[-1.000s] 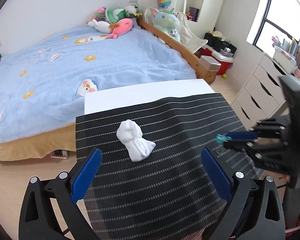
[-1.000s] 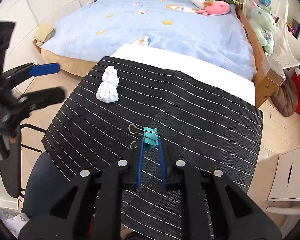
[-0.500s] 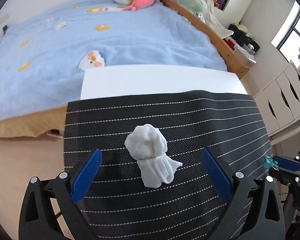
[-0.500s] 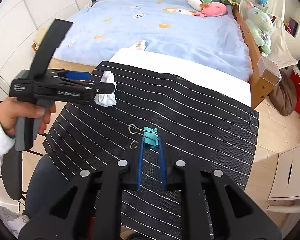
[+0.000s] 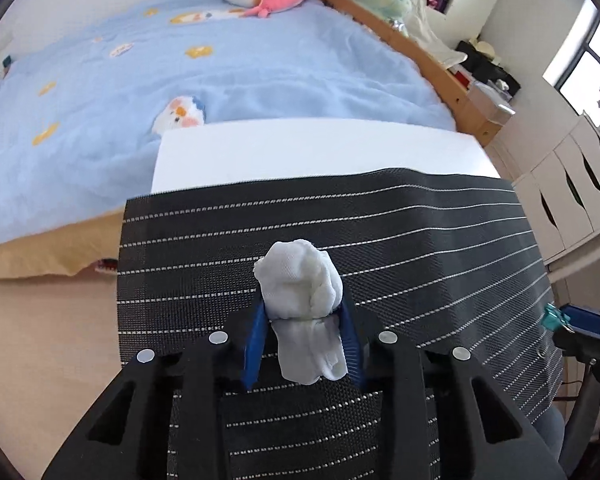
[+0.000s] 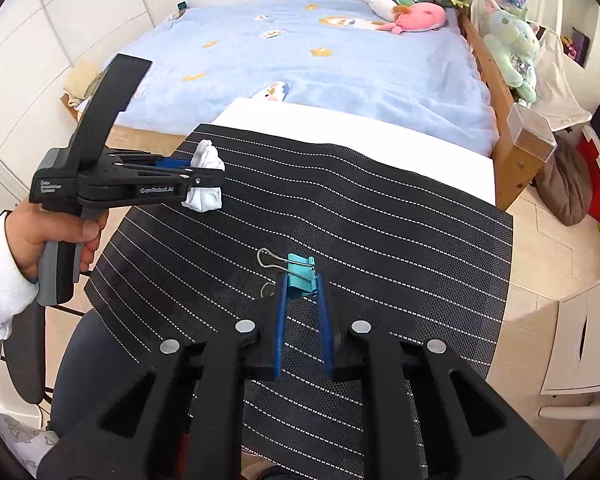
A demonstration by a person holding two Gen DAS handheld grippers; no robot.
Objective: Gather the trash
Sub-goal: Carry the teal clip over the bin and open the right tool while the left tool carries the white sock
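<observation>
A crumpled white wad (image 5: 296, 280) lies on the black striped mat (image 5: 420, 240), near its left edge in the right wrist view (image 6: 205, 199). My left gripper (image 5: 302, 314) has its blue pads on either side of the wad's narrow waist; the jaws are closing and pinch it. From the right wrist view, a hand holds that gripper (image 6: 208, 178) low over the mat. My right gripper (image 6: 302, 286) is shut on a teal binder clip (image 6: 300, 270), held just above the mat's middle. It also shows at the right edge of the left wrist view (image 5: 572, 320).
The mat covers a white tabletop (image 5: 300, 152) that butts against a blue bed (image 5: 220, 80) with plush toys (image 6: 412, 12) at its head. White drawers (image 5: 560, 184) stand to the right, a white chair (image 6: 580, 340) near the table's corner. Wooden floor lies to the left.
The left gripper came down and forward over the white wad, then its wide-open jaws closed onto it. The right gripper stayed put with the binder clip.
</observation>
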